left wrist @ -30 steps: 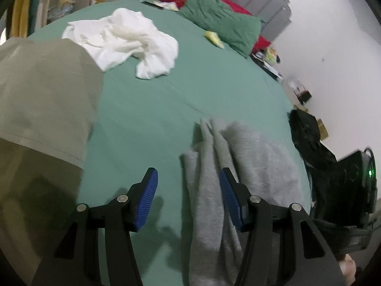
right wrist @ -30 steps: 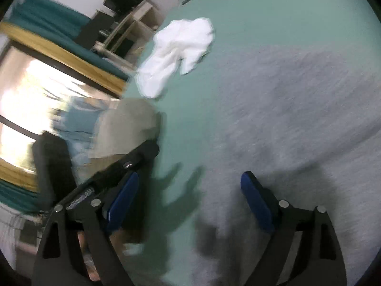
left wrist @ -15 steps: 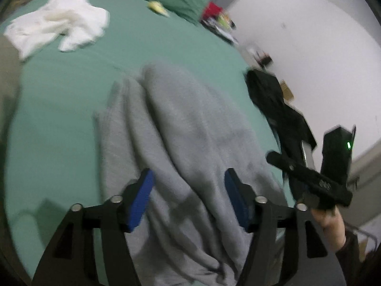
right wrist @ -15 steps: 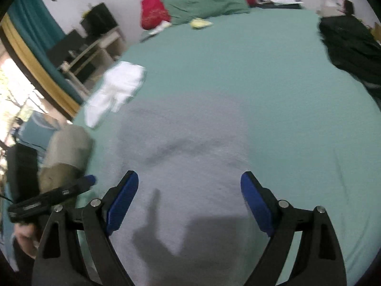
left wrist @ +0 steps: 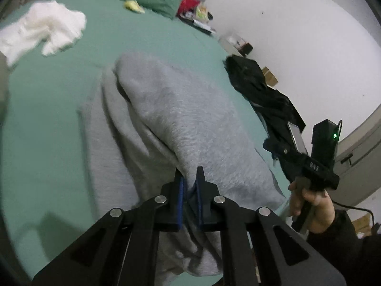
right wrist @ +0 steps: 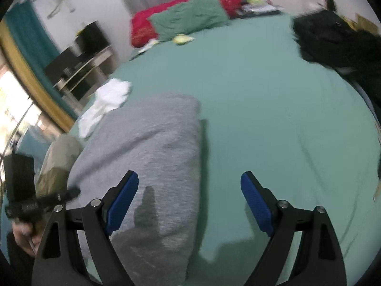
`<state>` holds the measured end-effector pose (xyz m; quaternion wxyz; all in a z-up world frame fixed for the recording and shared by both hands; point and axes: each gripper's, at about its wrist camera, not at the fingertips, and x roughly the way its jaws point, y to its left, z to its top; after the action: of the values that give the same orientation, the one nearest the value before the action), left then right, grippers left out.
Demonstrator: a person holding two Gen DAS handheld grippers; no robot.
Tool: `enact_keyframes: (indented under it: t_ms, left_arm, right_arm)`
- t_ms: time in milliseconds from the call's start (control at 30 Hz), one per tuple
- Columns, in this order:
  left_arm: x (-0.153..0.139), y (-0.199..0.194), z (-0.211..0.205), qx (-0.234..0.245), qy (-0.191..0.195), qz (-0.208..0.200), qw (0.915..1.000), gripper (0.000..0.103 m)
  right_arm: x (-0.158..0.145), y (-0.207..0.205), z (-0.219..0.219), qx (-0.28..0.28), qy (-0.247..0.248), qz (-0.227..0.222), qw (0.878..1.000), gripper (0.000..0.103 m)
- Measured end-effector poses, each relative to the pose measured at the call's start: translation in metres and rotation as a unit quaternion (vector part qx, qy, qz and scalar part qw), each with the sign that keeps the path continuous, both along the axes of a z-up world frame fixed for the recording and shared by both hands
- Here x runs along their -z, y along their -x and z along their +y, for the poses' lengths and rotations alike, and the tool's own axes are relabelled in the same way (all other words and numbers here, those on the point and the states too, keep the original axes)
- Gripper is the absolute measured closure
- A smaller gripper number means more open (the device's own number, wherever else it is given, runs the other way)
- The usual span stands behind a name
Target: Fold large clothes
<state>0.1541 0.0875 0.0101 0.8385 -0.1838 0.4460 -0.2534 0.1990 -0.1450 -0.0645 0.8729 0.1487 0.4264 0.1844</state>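
The left tongs [left wrist: 189, 186] are clamped on the grey garment [left wrist: 181, 128], low in the frame on the bed [right wrist: 262, 100], the right tongs [right wrist: 189, 190] stand apart, so the fold seems just starting; next, the right must grip another edge.

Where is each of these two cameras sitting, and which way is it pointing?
Left wrist: on the left gripper, looking along its fingers, shut on the grey garment; the right hand shows.
Right wrist: on the open right gripper, facing up the green bed toward the pillows; the left hand shows.
Shared: garment, bed, white clothes, black clothes.
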Motion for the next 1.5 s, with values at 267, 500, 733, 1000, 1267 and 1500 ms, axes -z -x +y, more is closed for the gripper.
enact_keyframes:
  t_ms: [267,500,733,1000,1267,1500]
  left_arm:
    - [0.048,-0.001,0.005,-0.021,-0.082,0.065,0.9943,0.091]
    - [0.018,-0.010,0.013,-0.075,-0.055,0.043,0.9947,0.046]
    - [-0.003,0.009,-0.010,-0.042,-0.057,0.012,0.9974,0.042]
    - [0.026,0.016,-0.045,-0.017,-0.109,0.029,0.9935,0.040]
    - [-0.005,0.002,0.022,-0.131,-0.062,0.000,0.9894,0.035]
    - [0.026,-0.044,0.048,-0.164,-0.020,0.045,0.9853,0.032]
  right_arm:
    - [0.083,0.003,0.067,-0.060,0.010,0.044,0.997,0.004]
    - [0.061,0.011,0.076,-0.037,0.050,0.022,0.998,0.004]
    - [0.036,0.043,0.085,-0.089,0.117,-0.019,0.989,0.002]
    - [0.055,0.065,0.078,-0.120,0.147,-0.010,0.982,0.002]
    - [-0.005,0.058,0.030,-0.064,0.080,-0.086,0.991,0.002]
    - [0.005,0.010,0.013,-0.013,0.033,-0.063,0.997,0.002]
